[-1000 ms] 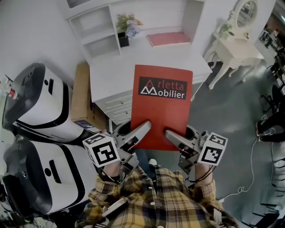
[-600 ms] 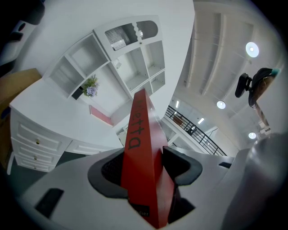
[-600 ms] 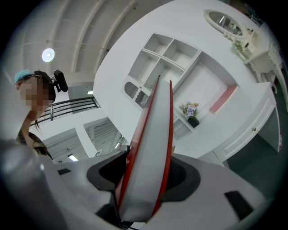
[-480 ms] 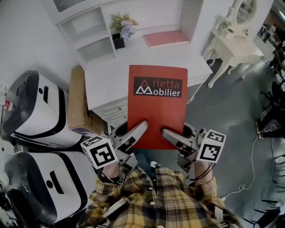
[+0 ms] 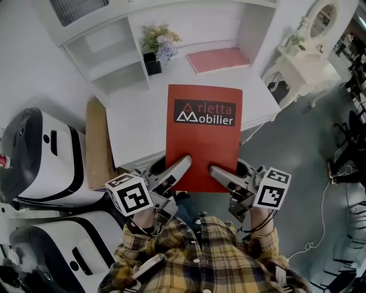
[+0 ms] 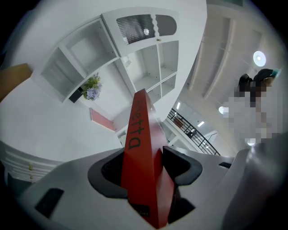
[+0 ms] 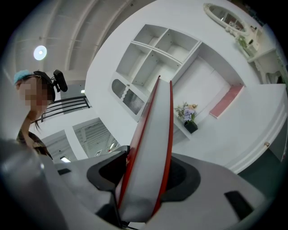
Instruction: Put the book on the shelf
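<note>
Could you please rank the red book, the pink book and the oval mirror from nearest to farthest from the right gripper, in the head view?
1. red book, clamped by the right gripper itself.
2. pink book, flat at the back of the white desk, ahead.
3. oval mirror, on the dressing table beyond the desk, far right.

Bright, even indoor light bleaches the white desk (image 5: 137, 114) and shelf unit (image 5: 106, 54) almost featureless in the head view, and shadows are soft. A round ceiling lamp (image 6: 259, 57) flares at two o'clock in the left gripper view, a second lamp (image 7: 39, 52) at ten o'clock in the right. Both gripper views bulge like a fisheye, with black corners. The red book (image 6: 144, 170) blurs near the lens.
</note>
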The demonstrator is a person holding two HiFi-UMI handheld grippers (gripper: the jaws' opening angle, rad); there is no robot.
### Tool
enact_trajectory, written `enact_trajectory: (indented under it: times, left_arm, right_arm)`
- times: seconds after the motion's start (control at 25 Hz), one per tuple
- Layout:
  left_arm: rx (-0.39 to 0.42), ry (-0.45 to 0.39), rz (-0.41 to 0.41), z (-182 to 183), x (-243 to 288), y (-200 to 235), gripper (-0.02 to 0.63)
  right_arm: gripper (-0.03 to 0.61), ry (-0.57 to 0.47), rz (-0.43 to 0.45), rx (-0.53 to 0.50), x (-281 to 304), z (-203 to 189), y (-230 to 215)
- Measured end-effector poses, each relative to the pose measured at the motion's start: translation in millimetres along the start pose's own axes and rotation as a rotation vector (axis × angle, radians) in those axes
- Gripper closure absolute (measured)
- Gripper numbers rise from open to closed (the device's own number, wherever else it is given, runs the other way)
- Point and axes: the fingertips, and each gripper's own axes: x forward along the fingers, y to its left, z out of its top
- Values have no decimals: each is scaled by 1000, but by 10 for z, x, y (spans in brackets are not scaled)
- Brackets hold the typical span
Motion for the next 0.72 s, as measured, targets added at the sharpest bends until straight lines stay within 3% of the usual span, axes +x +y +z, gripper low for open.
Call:
enact_trajectory:
  times: [0.28, 0.72]
  left_arm:
    - [78, -23, 6, 34, -12, 34, 360]
    - [89, -24, 6, 46, -18, 10, 360]
  right_arm:
    - [336, -46, 58, -26, 58, -23, -51]
    - [336, -62, 59, -22, 56, -13, -38]
